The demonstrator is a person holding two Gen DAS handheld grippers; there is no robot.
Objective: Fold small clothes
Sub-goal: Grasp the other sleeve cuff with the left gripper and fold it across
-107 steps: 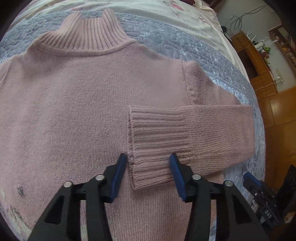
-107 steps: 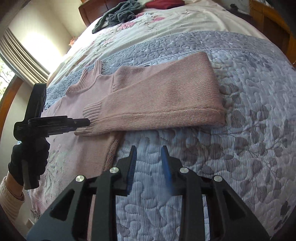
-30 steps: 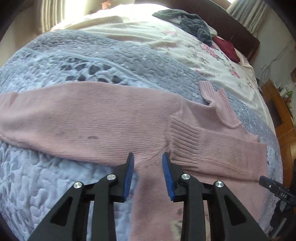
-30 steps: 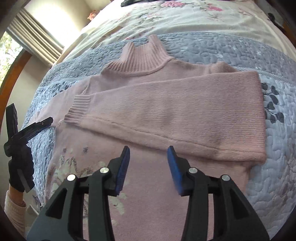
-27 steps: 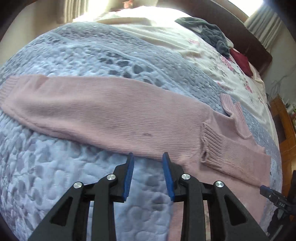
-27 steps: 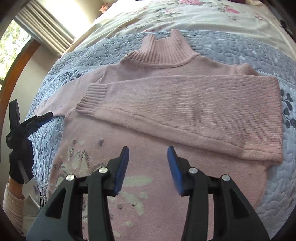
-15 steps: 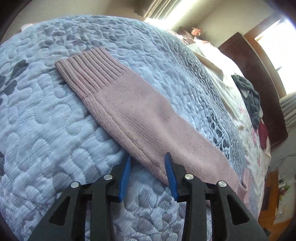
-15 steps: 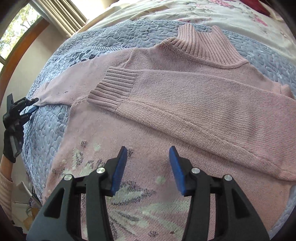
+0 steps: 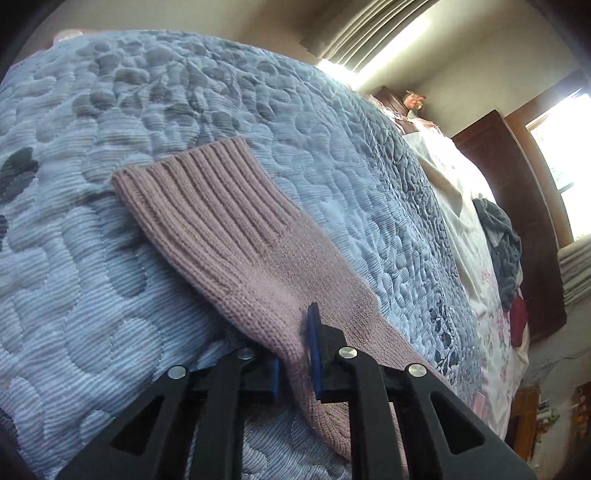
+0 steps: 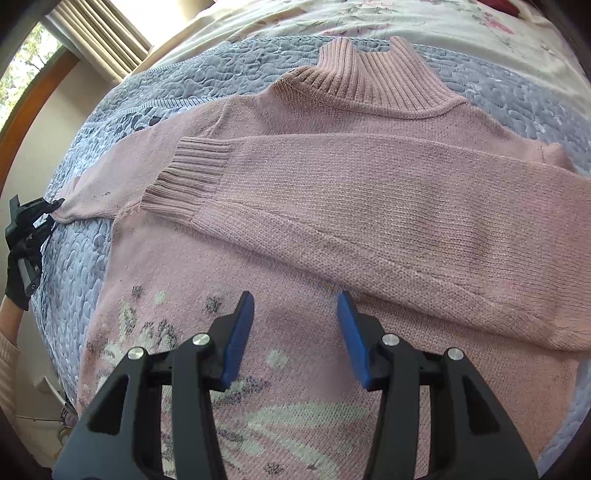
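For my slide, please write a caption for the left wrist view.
Left gripper pinches the outstretched pink sweater sleeve lying on the blue quilted bedspread.

**Bed and its load**

A grey-blue quilted bedspread (image 10: 92,258) covers the near end of the bed, a pale floral sheet (image 10: 424,22) beyond it. The pink sweater (image 10: 332,229) lies flat on the quilt, one sleeve (image 9: 229,236) stretched out over it. Farther up, a grey garment (image 9: 504,251) and something dark red (image 9: 518,321) lie crumpled.
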